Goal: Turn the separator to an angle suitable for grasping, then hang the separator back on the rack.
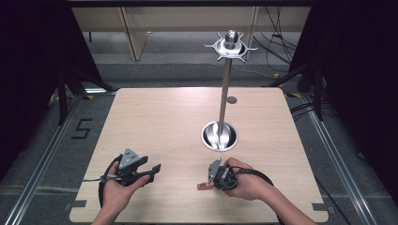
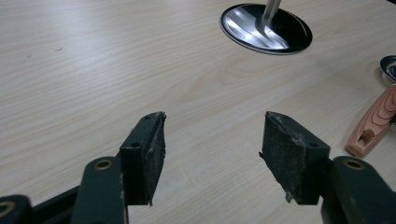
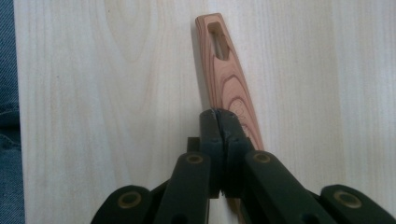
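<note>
A wooden handle (image 3: 226,70) with a slot near its end lies flat on the table and runs under my right gripper (image 3: 218,114). That gripper's jaws are pressed together with nothing visible between them. In the high view the right gripper (image 1: 211,179) is at the table's front centre, and the handle's end (image 1: 204,186) pokes out to its left. My left gripper (image 1: 152,172) is at the front left, open and empty (image 2: 212,140). The left gripper view shows the handle (image 2: 373,123) at its right edge, with a shiny metal part (image 2: 390,67) beyond it.
A tall metal stand (image 1: 225,89) rises from a round shiny base (image 1: 219,136) just beyond my right gripper, topped by a ring of hooks (image 1: 230,45). A small grey disc (image 1: 231,100) lies farther back. The base (image 2: 266,29) also appears ahead of my left gripper.
</note>
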Available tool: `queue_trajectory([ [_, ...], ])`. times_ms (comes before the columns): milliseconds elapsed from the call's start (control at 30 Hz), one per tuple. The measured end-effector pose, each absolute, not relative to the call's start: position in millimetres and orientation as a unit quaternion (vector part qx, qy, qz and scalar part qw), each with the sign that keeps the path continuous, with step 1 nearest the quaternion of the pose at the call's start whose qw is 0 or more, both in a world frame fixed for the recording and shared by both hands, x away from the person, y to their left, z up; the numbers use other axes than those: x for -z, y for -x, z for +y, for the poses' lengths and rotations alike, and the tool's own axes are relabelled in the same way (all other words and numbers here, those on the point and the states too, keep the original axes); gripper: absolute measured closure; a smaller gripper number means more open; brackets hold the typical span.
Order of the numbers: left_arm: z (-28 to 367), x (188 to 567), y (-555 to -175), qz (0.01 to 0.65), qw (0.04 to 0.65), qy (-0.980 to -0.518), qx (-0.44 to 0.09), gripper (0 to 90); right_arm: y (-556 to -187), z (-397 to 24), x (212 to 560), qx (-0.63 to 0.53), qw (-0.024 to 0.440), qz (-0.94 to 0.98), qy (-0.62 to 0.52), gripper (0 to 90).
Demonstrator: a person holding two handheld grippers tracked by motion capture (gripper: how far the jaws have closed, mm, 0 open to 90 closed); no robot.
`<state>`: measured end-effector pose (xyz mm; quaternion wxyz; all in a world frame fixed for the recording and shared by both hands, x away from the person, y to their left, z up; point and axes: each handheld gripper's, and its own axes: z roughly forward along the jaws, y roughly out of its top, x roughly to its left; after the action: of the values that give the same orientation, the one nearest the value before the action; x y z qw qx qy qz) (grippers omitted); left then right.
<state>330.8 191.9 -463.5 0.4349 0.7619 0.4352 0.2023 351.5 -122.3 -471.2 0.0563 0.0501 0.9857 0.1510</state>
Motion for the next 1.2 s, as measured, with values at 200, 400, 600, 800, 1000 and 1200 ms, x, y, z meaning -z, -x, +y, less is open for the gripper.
queue_trajectory([
  [200,190,464,-332,0.434,0.439,-0.761,-0.201,38.8,-349,-126,456,-0.158,0.063,0.983,-0.07,76.6],
  [400,189,465,-334,0.426,0.439,-0.766,-0.198,38.8,-355,-137,450,-0.155,0.091,0.98,-0.082,64.7],
  [600,190,465,-333,0.428,0.438,-0.766,-0.197,38.8,-362,-139,452,-0.148,0.089,0.984,-0.048,59.9],
  [800,189,464,-332,0.429,0.441,-0.763,-0.197,38.8,-358,-130,448,-0.113,0.08,0.988,-0.066,57.3],
  [1000,188,463,-332,0.43,0.44,-0.763,-0.199,38.8,-365,-122,445,-0.088,0.088,0.992,-0.025,57.6],
  [1200,189,464,-331,0.432,0.439,-0.763,-0.197,38.7,-367,-110,447,-0.081,0.078,0.994,0.015,57.7],
])
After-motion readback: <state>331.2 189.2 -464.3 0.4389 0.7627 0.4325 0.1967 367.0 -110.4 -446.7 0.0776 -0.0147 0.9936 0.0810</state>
